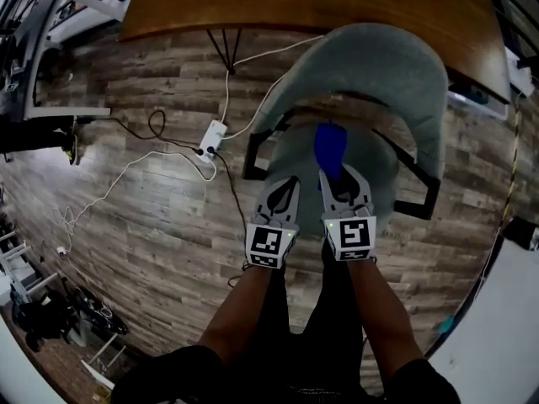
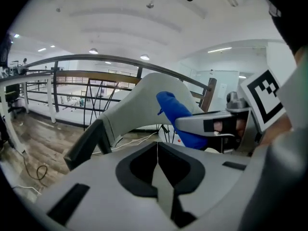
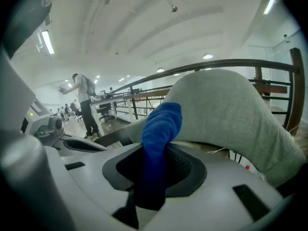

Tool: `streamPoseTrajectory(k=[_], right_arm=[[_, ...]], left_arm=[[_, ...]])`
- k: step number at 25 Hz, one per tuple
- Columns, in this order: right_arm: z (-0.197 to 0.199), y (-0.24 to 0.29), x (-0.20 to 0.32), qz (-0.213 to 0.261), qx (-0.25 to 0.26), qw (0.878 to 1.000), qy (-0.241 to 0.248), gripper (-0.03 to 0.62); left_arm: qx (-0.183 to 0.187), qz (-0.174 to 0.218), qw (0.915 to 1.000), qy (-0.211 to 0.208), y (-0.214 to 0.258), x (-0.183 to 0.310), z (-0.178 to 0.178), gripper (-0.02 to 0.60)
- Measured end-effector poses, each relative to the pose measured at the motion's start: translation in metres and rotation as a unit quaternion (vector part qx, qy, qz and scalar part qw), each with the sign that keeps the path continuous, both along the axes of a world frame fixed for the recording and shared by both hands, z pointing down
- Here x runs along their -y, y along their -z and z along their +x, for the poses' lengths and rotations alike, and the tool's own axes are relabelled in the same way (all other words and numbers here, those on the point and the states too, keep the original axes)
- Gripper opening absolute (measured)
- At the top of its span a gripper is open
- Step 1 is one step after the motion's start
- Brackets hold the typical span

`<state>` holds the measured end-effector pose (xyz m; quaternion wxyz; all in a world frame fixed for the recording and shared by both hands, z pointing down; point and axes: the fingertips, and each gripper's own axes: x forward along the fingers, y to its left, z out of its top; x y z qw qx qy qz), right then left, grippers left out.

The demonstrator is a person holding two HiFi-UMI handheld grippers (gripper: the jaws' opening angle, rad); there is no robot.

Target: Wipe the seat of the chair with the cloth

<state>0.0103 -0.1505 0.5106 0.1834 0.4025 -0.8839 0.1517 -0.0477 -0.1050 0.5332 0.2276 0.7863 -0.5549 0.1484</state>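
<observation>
the blue cloth [image 1: 329, 147] sits just right of centre in the head view, a nubbly terry fabric bunched into a soft roll. the right gripper [image 1: 336, 175] has its jaws clamped on the lower end, and the free end stands up past the tips. the cloth is over the chair seat [image 1: 290, 154], a rounded grey pad, though i can't tell whether the two touch. the left gripper [image 1: 284, 183], just to the left of the right one, has its jaws pressed together with nothing between them.

my read is that wiping is about to begin or barely begun. the next move calls for laying the cloth flat on the pad and sweeping it across, with enough pressure for the pile to drag.

the backrest [image 1: 383, 66] curves round the upper right like a shell, in felt-like grey fabric, with dark flat armrests [image 1: 418, 199] on either side. a smooth wooden tabletop [image 1: 295, 2] runs along the top edge. at left, a white power strip [image 1: 212, 138] and its cables lie on the plank floor [image 1: 143, 217].
</observation>
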Motion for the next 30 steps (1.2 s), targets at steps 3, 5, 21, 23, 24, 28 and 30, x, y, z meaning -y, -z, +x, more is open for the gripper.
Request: streamPoseTrajectory(k=[3,5,21,23,24,28,30], right_arm=[[-0.009,-0.033,0.003,-0.009,-0.007,1.000,0.014,0.107],[-0.016,-0.056,0.002,-0.027,-0.008,0.999,0.020,0.107],[-0.079,-0.193,0.019,-0.140,-0.107,0.984,0.032,0.107],[-0.083,-0.201,0.020,-0.151,-0.117,0.981,0.031,0.107],[-0.084,-0.206,0.019,-0.157,-0.121,0.980,0.033,0.107],[-0.087,-0.218,0.019,-0.175,-0.132,0.975,0.032,0.107],[-0.087,-0.218,0.021,-0.178,-0.137,0.974,0.029,0.107]], left_arm=[[0.000,-0.001,0.9999,0.017,-0.026,0.006,-0.003,0.011],[0.001,-0.005,0.9997,0.024,-0.041,0.004,-0.003,0.011],[-0.004,-0.061,0.9975,0.034,-0.117,-0.032,-0.043,0.011],[-0.008,-0.065,0.9973,0.031,-0.118,-0.033,-0.043,0.011],[-0.010,-0.067,0.9973,0.029,-0.119,-0.033,-0.042,0.011],[-0.017,-0.068,0.9973,0.021,-0.119,-0.032,-0.040,0.011],[-0.018,-0.069,0.9973,0.020,-0.119,-0.030,-0.040,0.011]])
